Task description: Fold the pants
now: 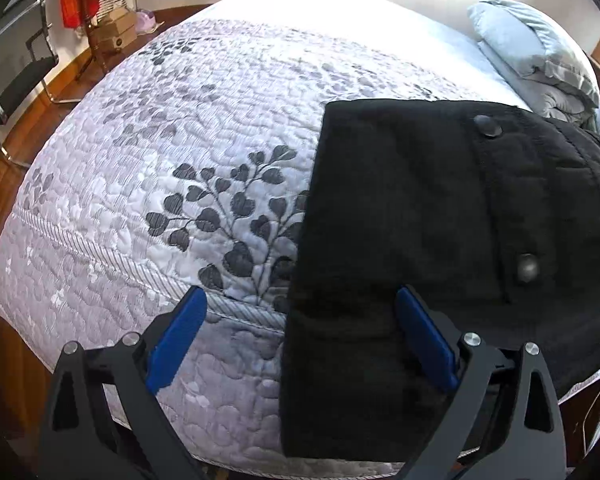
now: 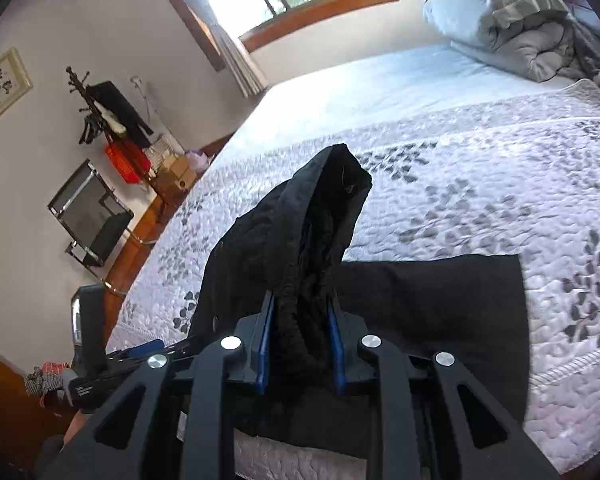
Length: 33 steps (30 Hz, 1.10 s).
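The left gripper (image 1: pixel 300 308) stood wide open over the black pants (image 1: pixel 440 220) on the bed (image 1: pixel 140 160); the right gripper (image 2: pixel 300 312) was clamped on a raised bunch of pants (image 2: pixel 316 220).

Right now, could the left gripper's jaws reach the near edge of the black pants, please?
Probably yes: the left gripper is open, already straddling the pants edge, with nothing between them on the bed.
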### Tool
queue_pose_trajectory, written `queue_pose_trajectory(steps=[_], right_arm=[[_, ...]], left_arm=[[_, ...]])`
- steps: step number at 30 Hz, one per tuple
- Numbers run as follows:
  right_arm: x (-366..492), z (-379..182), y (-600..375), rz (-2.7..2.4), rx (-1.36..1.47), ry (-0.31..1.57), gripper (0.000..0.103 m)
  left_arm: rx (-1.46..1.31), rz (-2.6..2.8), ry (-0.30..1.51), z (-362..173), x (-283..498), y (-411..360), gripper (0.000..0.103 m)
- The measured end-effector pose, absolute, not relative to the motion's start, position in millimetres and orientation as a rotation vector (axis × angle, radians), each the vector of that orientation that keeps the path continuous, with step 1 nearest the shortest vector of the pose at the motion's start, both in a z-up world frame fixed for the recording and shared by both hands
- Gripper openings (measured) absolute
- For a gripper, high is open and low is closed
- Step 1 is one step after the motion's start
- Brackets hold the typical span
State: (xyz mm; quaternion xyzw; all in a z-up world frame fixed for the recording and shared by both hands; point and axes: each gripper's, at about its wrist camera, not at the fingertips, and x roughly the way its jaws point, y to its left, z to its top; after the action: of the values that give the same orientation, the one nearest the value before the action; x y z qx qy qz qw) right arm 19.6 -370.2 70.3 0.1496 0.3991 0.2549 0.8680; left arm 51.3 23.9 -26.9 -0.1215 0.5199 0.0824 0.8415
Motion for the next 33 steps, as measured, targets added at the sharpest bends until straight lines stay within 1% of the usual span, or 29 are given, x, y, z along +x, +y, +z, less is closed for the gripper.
queue_pose_trajectory(steps=[3,7,14,18,22,25,26,27,29,31,33], right_arm=[[14,71,-394,0.492,0.340,0.827,0.024],[15,58,-424,0.414,0.378,0.855,0.024],[25,1,-451,0.308,0.408,0.980,0.024],[28,-21,-450,0.278,0.365,1.022,0.024],[32,-40,-445,0.254,0.306,1.071,0.028],[34,-49,-445,0.249,0.290,1.111,0.041],[34,-50,-447,0.246,0.285,1.116,0.048],[33,-48,-449,0.243,0.283,1.116,0.050],[31,-41,-453,0.251,0.294,1.100,0.050],[31,-30,-460,0.245,0.312,1.073,0.057],[36,-16,-467,0.259,0.345,1.038,0.070]], left_arm=[[-0.236,0.158,1.094,-24,51,15,0.096],[-0.208,0.134,1.100,-24,53,2,0.096],[-0.152,0.100,1.129,-32,55,-23,0.096],[-0.129,0.094,1.113,-28,54,-29,0.096],[-0.126,0.092,1.109,-27,55,-33,0.096],[-0.127,0.091,1.125,-30,56,-33,0.096],[-0.129,0.090,1.132,-32,56,-32,0.096],[-0.130,0.090,1.136,-33,56,-31,0.096],[-0.136,0.093,1.139,-34,56,-28,0.096],[-0.146,0.098,1.139,-34,57,-25,0.096],[-0.155,0.099,1.138,-34,58,-23,0.096]])
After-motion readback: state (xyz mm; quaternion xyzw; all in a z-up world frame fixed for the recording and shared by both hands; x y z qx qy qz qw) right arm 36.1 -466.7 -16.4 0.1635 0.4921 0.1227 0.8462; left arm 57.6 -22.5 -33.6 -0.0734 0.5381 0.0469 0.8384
